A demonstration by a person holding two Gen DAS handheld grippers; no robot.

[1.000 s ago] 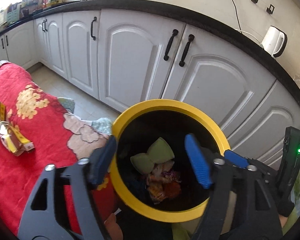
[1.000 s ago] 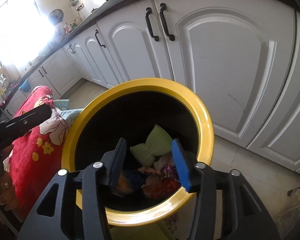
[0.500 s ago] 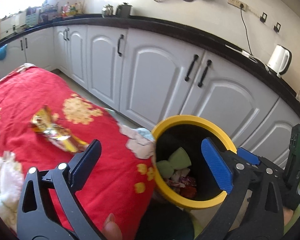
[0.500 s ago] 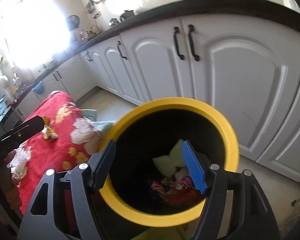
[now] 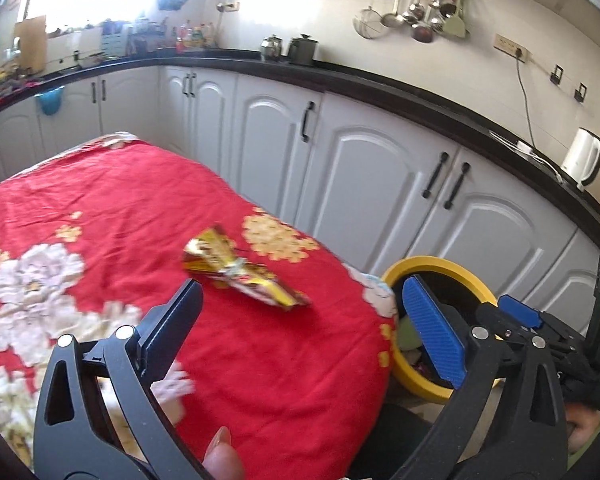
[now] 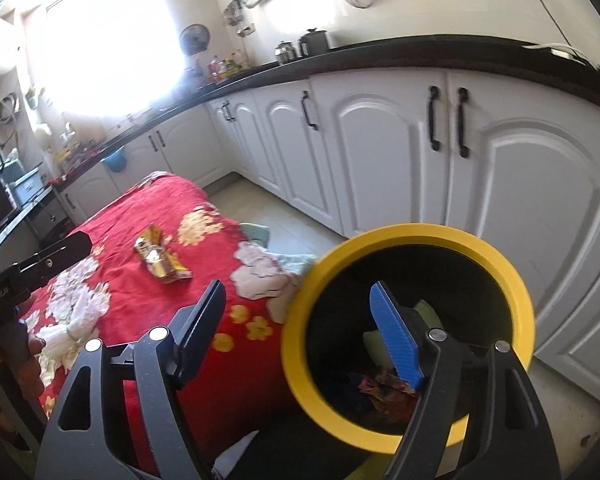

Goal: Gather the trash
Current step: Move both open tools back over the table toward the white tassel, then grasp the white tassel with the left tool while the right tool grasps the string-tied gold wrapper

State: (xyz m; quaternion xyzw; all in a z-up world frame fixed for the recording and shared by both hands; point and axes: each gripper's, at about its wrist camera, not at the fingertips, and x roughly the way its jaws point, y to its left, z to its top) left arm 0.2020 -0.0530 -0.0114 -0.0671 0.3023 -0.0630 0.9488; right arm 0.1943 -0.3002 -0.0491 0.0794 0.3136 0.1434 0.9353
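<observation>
A crumpled gold and yellow wrapper (image 5: 244, 276) (image 6: 161, 260) lies on the red flowered tablecloth (image 5: 120, 216) (image 6: 152, 208). My left gripper (image 5: 300, 320) hangs over the table's near edge, open wide and empty, the wrapper just beyond its fingers. To the right stands a black bin with a yellow rim (image 5: 436, 266) (image 6: 416, 236) with several scraps inside. My right gripper (image 6: 296, 320) hovers at the bin's left rim, its jaws opening with nothing between them. Its blue tip also shows in the left wrist view (image 5: 518, 316).
White cabinets with black handles (image 5: 380, 168) (image 6: 380, 140) run under a black counter behind the table and bin. A white kettle (image 5: 582, 158) stands on the counter. A white cloth bundle (image 6: 70, 330) lies on the table near the left gripper's arm (image 6: 40, 264).
Both grippers have risen and drawn back from over the bin, swinging left toward the table. Both have opened wider. The wrapper now lies just ahead of the left gripper.
</observation>
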